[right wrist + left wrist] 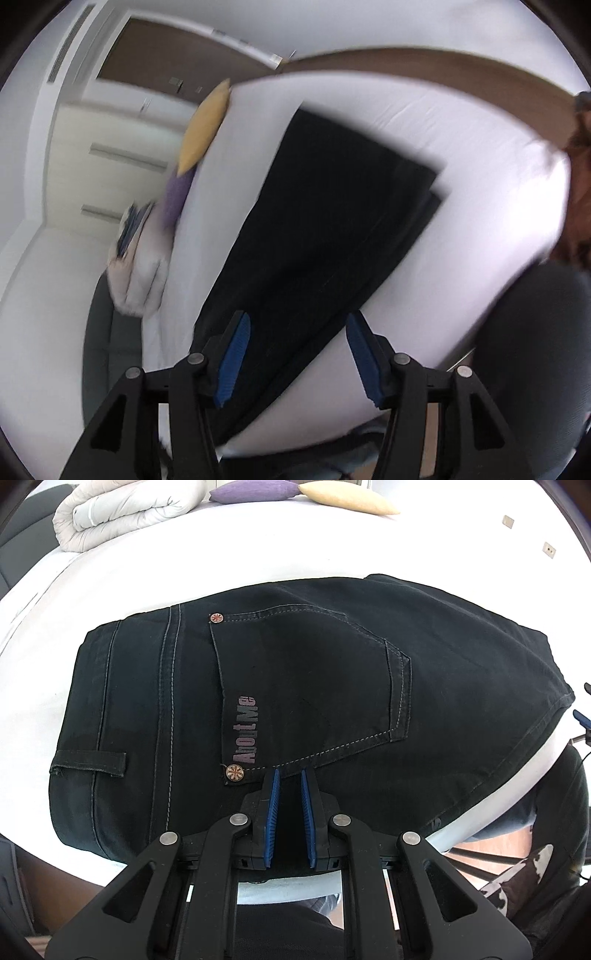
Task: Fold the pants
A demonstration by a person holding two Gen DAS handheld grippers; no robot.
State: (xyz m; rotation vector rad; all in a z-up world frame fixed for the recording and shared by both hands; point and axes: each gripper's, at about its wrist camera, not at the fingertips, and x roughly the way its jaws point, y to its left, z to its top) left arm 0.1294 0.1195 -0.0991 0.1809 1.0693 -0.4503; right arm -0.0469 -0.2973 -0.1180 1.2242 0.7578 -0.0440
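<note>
Left tongs (289, 775) clamped on black pants (295, 686) lower centre, right tongs (298, 325) apart, empty; half-folded on bed (461, 147); next: regrip hems.

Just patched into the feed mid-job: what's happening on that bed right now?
A person with a gripper in each hand is folding dark pants on a white bed. The left gripper is nearly shut at the pants' near edge by the back pocket. The right gripper is open above the legs, holding nothing.
</note>
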